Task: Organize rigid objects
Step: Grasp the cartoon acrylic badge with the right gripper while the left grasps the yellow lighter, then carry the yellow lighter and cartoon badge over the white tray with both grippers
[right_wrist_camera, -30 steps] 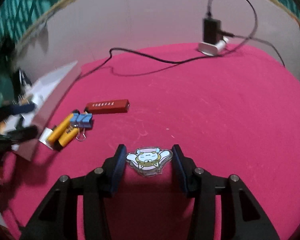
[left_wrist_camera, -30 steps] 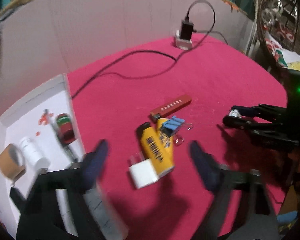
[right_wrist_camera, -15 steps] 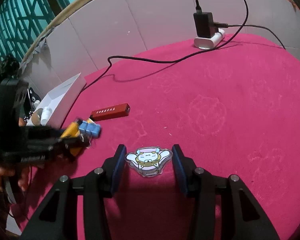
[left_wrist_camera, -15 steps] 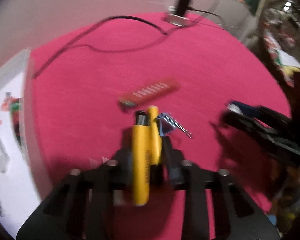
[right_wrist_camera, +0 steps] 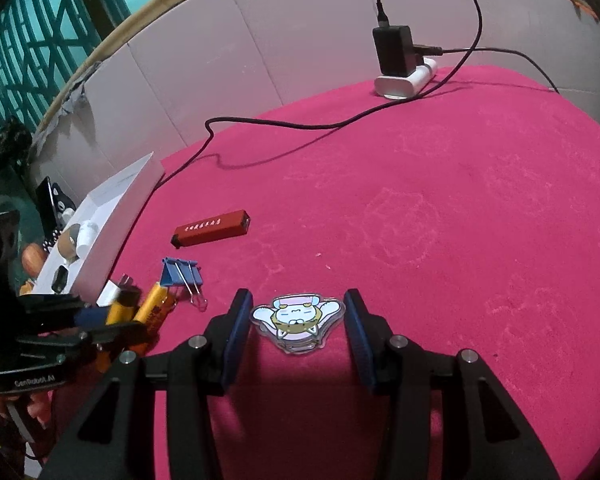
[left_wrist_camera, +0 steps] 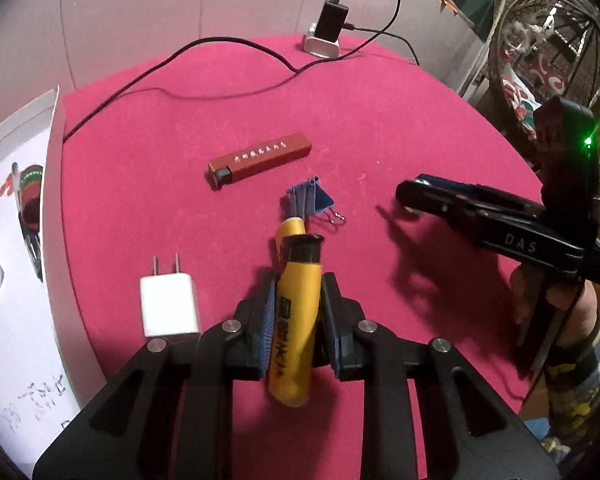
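Note:
My left gripper (left_wrist_camera: 298, 292) is shut on a yellow utility knife (left_wrist_camera: 296, 320) and holds it over the red table. A second yellow piece (left_wrist_camera: 290, 228) lies just ahead, by a blue binder clip (left_wrist_camera: 310, 200). A white charger plug (left_wrist_camera: 168, 304) lies to the left and a dark red lighter-like box (left_wrist_camera: 260, 154) further away. My right gripper (right_wrist_camera: 298, 314) is open, its fingers on either side of a cat sticker (right_wrist_camera: 298, 316) on the cloth. The right wrist view also shows the left gripper (right_wrist_camera: 112, 328).
A white open box (left_wrist_camera: 56, 152) with several small items stands at the table's left edge. A power strip with a black adapter (left_wrist_camera: 326, 34) and a black cable (left_wrist_camera: 180, 52) lie at the back. A wall curves behind the table.
My left gripper closed on the yellow knife and lifted it clear of the white plug and the binder clip. The right gripper stays open around the cat sticker.

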The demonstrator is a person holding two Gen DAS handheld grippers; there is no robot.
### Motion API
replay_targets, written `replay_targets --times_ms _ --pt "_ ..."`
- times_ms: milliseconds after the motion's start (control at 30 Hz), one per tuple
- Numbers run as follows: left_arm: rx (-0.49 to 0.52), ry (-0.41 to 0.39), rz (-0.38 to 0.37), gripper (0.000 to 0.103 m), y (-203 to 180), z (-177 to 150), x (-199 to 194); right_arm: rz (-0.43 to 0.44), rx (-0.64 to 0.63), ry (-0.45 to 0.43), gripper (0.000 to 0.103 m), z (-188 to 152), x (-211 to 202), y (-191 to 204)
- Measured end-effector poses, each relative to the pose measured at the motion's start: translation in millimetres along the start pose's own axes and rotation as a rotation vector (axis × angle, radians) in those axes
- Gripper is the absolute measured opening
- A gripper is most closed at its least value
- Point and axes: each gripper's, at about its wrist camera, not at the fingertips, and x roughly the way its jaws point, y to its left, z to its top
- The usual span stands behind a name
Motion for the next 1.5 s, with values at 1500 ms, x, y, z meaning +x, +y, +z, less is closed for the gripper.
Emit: replay_targets --times_ms 1500 --pt "0.033 -0.330 0.208 0.023 0 -29 -101 0.011 -0.142 -0.229 0.046 24 -70 76"
